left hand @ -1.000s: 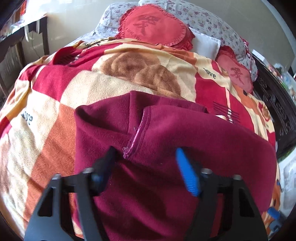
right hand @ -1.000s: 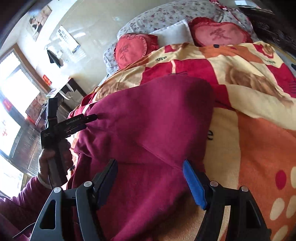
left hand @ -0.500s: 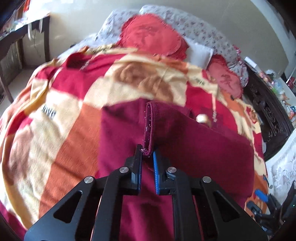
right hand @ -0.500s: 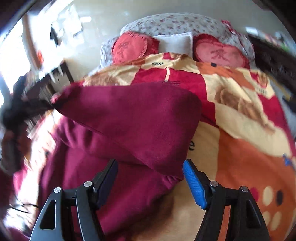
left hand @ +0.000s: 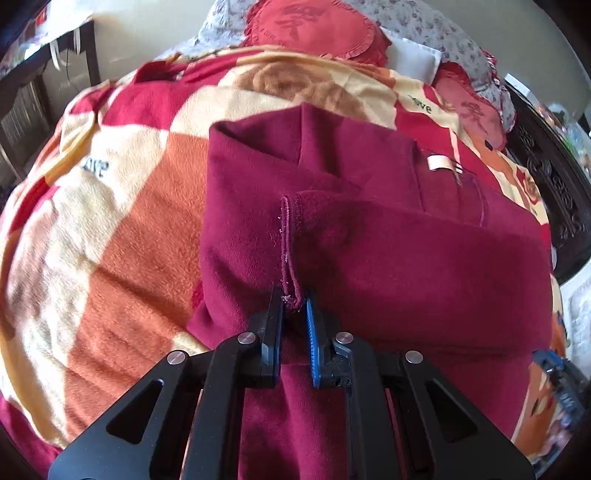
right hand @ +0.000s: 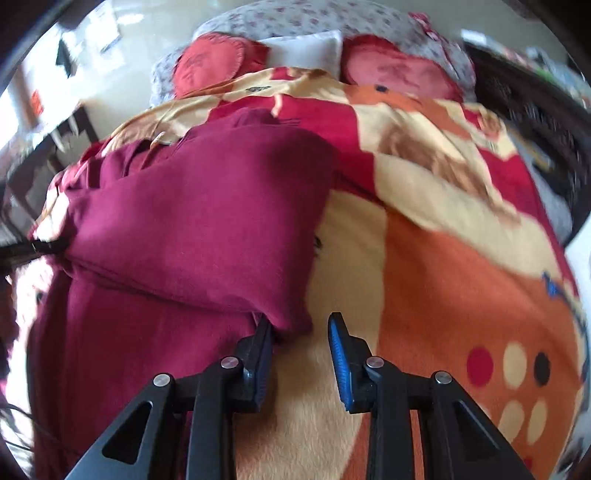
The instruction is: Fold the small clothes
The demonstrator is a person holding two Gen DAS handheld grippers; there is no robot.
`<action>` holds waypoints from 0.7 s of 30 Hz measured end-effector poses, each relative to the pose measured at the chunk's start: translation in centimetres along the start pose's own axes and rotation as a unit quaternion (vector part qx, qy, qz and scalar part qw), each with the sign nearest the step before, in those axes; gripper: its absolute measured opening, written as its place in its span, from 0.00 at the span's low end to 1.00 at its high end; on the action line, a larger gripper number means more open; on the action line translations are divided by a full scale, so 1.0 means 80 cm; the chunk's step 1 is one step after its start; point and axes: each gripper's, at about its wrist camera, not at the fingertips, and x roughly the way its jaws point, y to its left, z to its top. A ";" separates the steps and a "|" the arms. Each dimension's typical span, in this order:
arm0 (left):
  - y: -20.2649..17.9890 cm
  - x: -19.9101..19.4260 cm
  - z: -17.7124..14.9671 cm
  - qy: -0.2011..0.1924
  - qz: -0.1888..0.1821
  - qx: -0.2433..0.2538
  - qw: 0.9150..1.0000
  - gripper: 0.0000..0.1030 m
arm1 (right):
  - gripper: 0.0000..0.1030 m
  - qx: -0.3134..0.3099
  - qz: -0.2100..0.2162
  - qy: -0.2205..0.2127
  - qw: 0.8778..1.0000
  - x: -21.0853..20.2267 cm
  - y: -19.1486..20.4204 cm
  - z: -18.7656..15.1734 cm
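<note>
A maroon fleece garment (left hand: 369, 258) lies partly folded on the patterned blanket (left hand: 122, 229). My left gripper (left hand: 293, 299) is shut on its stitched hem (left hand: 286, 236) and holds the fold's near corner. In the right wrist view the same garment (right hand: 199, 229) has a folded flap on top. My right gripper (right hand: 301, 325) is open, its jaws partly closed, with the flap's lower right corner between them. The left gripper's tip (right hand: 40, 245) shows at the garment's far left edge.
Red round cushions (left hand: 310, 26) and a white pillow (left hand: 413, 59) lie at the bed's head. A dark carved bed frame (left hand: 550, 177) runs along the right. A dark table (left hand: 44, 74) stands at the left. The blanket (right hand: 461, 277) spreads right of the garment.
My left gripper closed on the hem and carried it over the garment, making a fold. My right gripper's jaws narrowed around the flap's corner.
</note>
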 end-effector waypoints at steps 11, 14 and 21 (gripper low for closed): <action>0.006 -0.030 0.010 -0.033 0.036 0.006 0.999 0.12 | 0.47 0.001 0.063 -0.071 0.995 -0.055 0.035 0.048; 0.000 -0.012 0.015 -0.026 0.048 0.011 0.998 0.12 | 0.40 -0.034 0.057 -0.061 0.996 -0.025 0.062 0.064; -0.011 0.031 0.019 -0.009 0.079 0.036 0.996 0.20 | 0.33 -0.030 0.003 -0.023 0.999 0.041 0.050 0.083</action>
